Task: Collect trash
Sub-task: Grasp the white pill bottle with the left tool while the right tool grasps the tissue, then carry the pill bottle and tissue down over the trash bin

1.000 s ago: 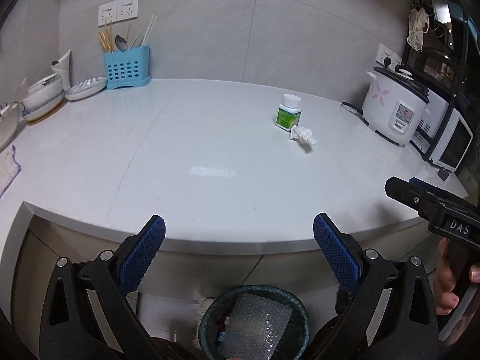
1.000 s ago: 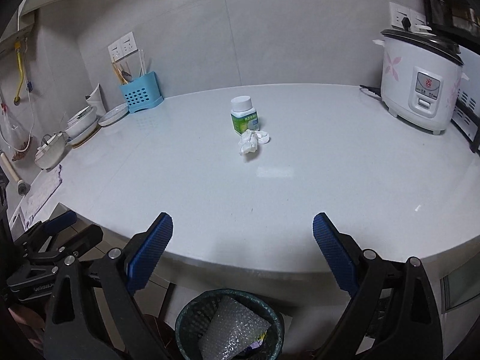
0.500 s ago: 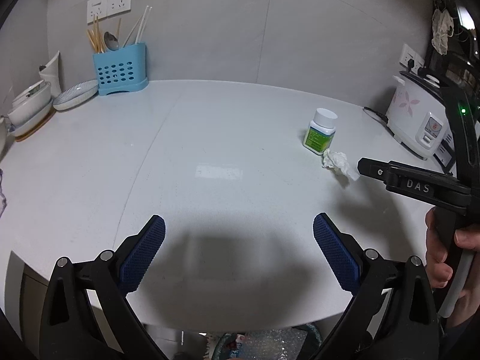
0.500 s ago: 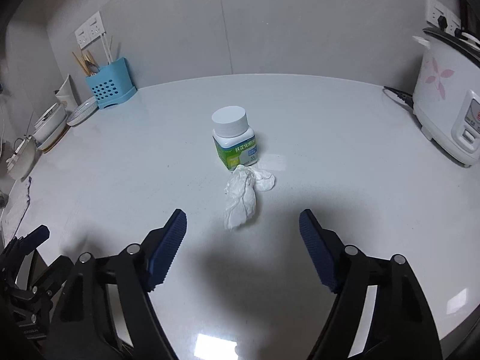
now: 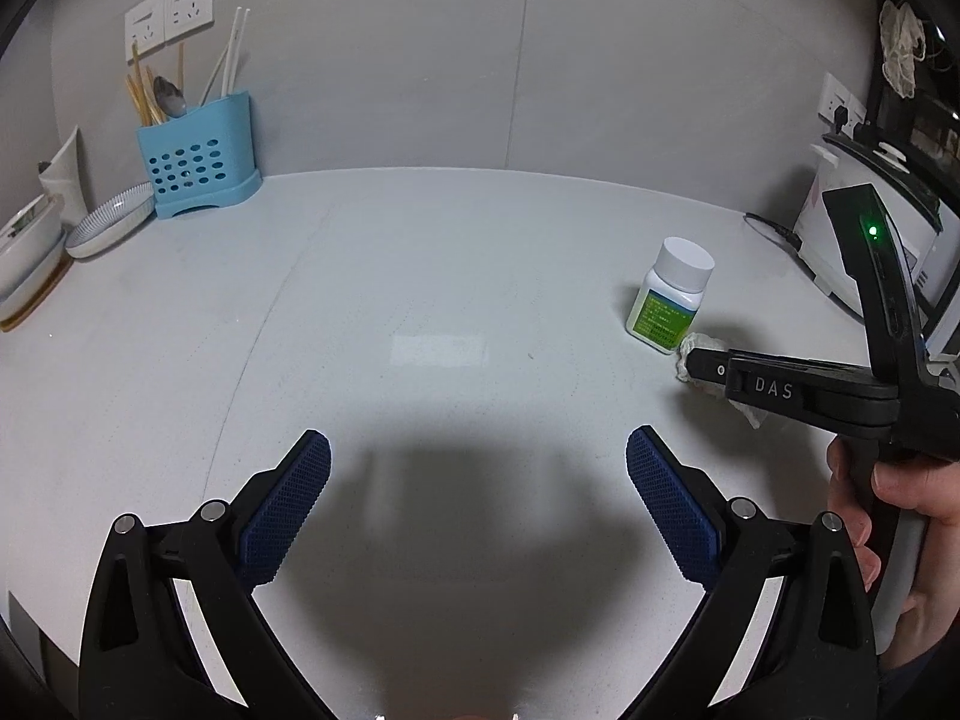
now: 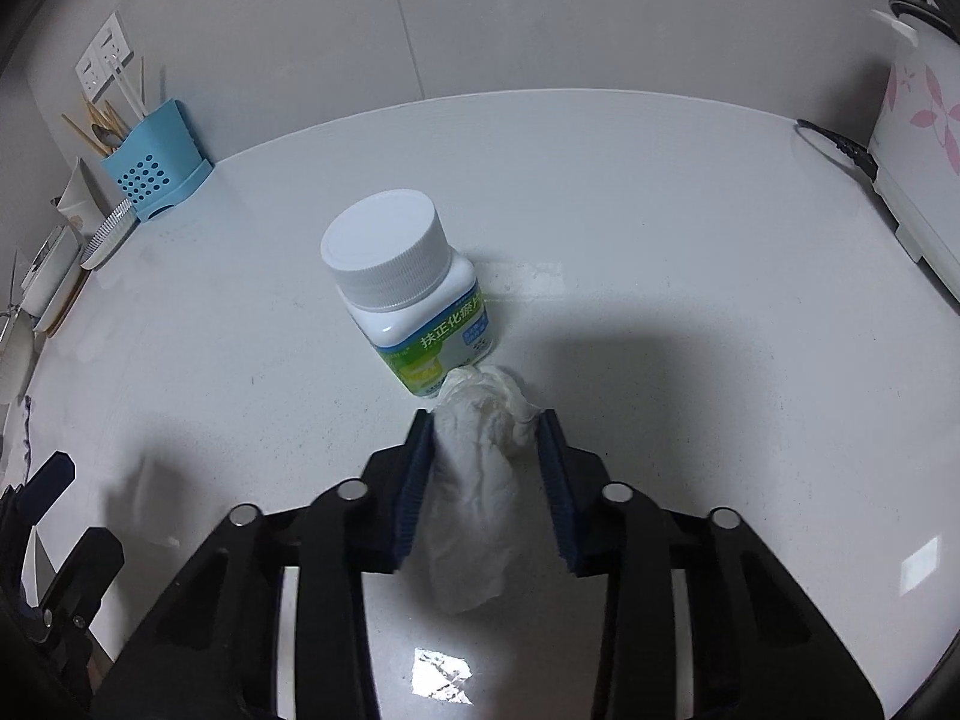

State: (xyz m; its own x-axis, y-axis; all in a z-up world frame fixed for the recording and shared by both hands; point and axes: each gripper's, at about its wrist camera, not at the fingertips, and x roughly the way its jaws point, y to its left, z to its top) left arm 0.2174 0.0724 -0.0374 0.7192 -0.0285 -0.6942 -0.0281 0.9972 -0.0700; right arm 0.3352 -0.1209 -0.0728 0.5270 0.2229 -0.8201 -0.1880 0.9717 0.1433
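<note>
A crumpled white tissue (image 6: pixel 474 468) lies on the white counter (image 6: pixel 690 300), touching a small white-capped pill bottle (image 6: pixel 414 312) with a green label. My right gripper (image 6: pixel 483 426) points down over the tissue. Its jaws are closing, and both blue pads sit against the sides of the tissue. In the left wrist view the same gripper (image 5: pixel 702 369) covers most of the tissue (image 5: pixel 753 414), just right of the bottle (image 5: pixel 666 306). My left gripper (image 5: pixel 477 456) hangs open over bare counter, well left of the bottle, with nothing between its fingers.
A blue utensil holder (image 5: pixel 198 168) and stacked dishes (image 5: pixel 108 222) stand at the back left by the wall. A rice cooker (image 6: pixel 918 144) with its cord (image 6: pixel 834 144) sits at the right. A person's hand (image 5: pixel 900 516) grips the right tool's handle.
Both grippers moved forward from the counter's front edge over the counter, and the trash bin dropped out of view. The right gripper came down around the tissue and its jaws narrowed from wide open.
</note>
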